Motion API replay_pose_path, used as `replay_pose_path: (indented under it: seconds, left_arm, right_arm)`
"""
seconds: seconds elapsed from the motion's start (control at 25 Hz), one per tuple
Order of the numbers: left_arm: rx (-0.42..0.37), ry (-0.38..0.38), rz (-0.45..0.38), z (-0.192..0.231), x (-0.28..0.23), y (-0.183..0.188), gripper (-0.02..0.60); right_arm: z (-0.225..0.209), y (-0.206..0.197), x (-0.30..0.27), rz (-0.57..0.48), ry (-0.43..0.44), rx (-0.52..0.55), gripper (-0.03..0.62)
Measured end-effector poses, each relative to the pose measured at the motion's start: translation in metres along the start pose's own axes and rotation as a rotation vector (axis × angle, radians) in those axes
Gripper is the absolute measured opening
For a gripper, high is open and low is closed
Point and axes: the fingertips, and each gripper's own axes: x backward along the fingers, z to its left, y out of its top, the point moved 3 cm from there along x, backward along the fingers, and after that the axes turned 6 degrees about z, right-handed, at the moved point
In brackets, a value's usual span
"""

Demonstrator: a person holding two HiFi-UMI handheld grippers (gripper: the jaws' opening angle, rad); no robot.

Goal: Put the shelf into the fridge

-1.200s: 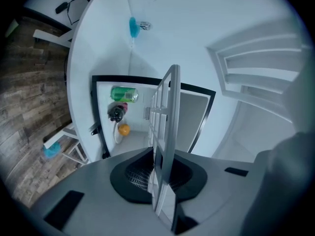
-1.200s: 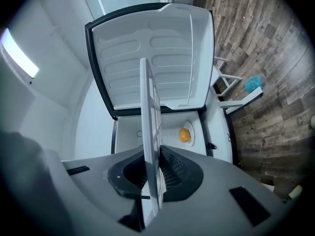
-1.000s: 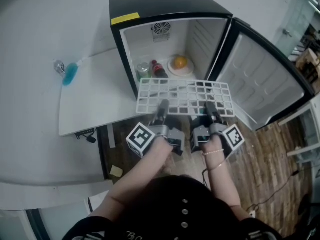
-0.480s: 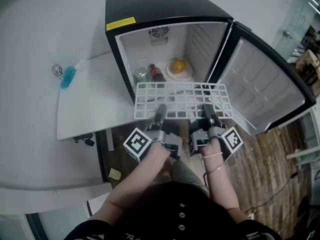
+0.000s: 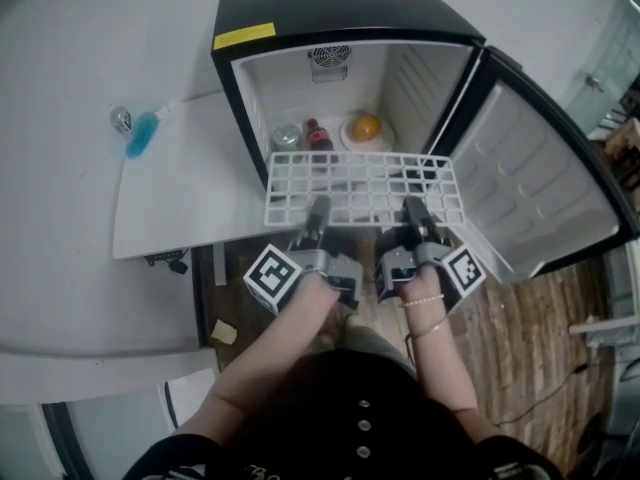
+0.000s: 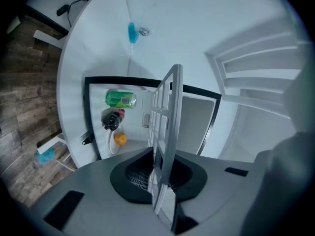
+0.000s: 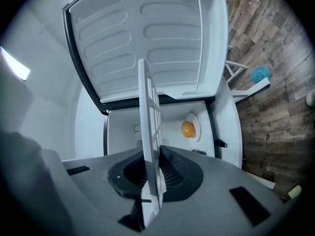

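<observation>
Pinches the near edge of the shelf [image 5: 365, 188] with the left gripper [image 5: 318, 211], jaws squeezed tight onto the white bars. Does the same with the right gripper [image 5: 412, 211], a bit further along that same edge. Holds the shelf out flat between the two, up off the wood floor [image 5: 530, 338], with its far edge at the open front of the fridge [image 5: 340, 8]. Cannot tell if that edge is inside. Shows, past the shelf on the fridge's bottom, a green can [image 5: 287, 136], a dark bottle [image 5: 317, 134] just beside it, and an orange [image 5: 366, 126] on a white plate [image 5: 347, 140]. Has a round fan [image 5: 329, 57] on the back wall and a yellow sticker [image 5: 245, 36] on the black top. Has the door [image 5: 530, 193] wide open on the right. Stands by a white table [image 5: 180, 208] on the left, with a blue brush [image 5: 142, 134] lying on it, apart from the fridge.
</observation>
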Motion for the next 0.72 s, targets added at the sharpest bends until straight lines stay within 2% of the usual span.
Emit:
replay_pose_path:
  seconds: [0.72]
  left_arm:
    - [-0.018,0.007,-0.121,0.007,-0.012,0.007,0.034]
  right_arm:
    - [-0.002,0.011,-0.038,0.118,-0.022,0.002,0.037]
